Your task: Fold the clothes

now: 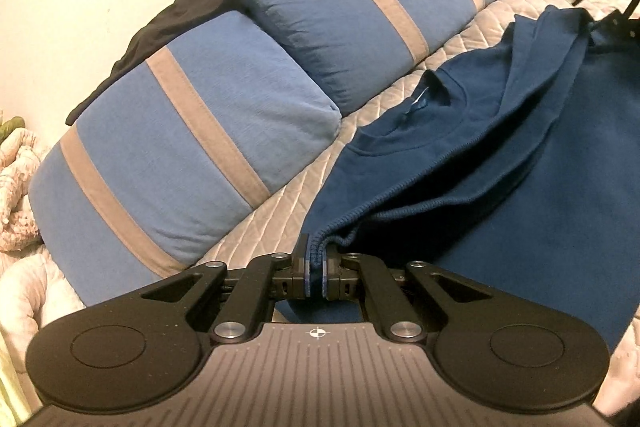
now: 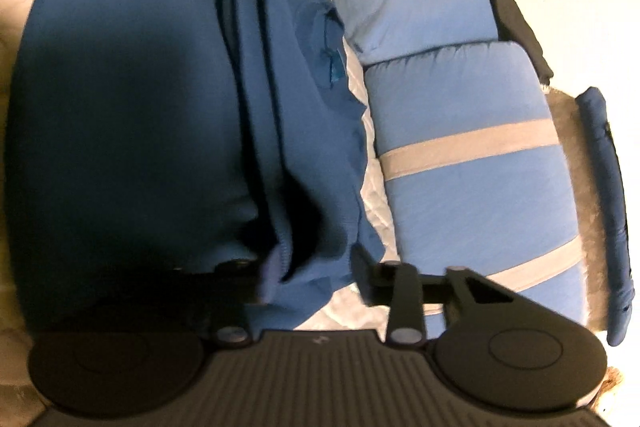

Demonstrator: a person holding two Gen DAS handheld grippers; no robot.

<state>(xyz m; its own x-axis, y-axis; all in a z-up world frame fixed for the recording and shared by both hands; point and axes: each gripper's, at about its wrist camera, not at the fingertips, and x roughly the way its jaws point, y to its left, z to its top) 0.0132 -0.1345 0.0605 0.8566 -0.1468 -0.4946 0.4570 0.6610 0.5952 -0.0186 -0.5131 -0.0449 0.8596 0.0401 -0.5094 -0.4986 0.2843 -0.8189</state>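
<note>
Now left tool (image 1: pixel 316 267) clamps sweatshirt (image 1: pixel 500 155) hem, angled downward.

Navy sweatshirt (image 1: pixel 500 163), blue grey-striped pillows (image 1: pixel 172 155)

Soft cloth on the bed, matt plastic and bright metal on the tongs.

The sweatshirt (image 1: pixel 520 155) is thick, matt, dark blue knit cloth with a ribbed hem and neckband; its fabric looks smooth and slightly fleecy. The pillows (image 1: pixel 192 163) are light blue woven cloth with flat grey cloth bands, faintly creased. The bedcover (image 1: pixel 280 203) is pale quilted cloth with a slight sheen and stitched diamond lines. The left tongs (image 1: pixel 316 267) are matt black plastic with shiny round metal pins, on a ribbed grey body; the right tongs (image 2: pixel 312 279) look the same, though blurred.
</note>
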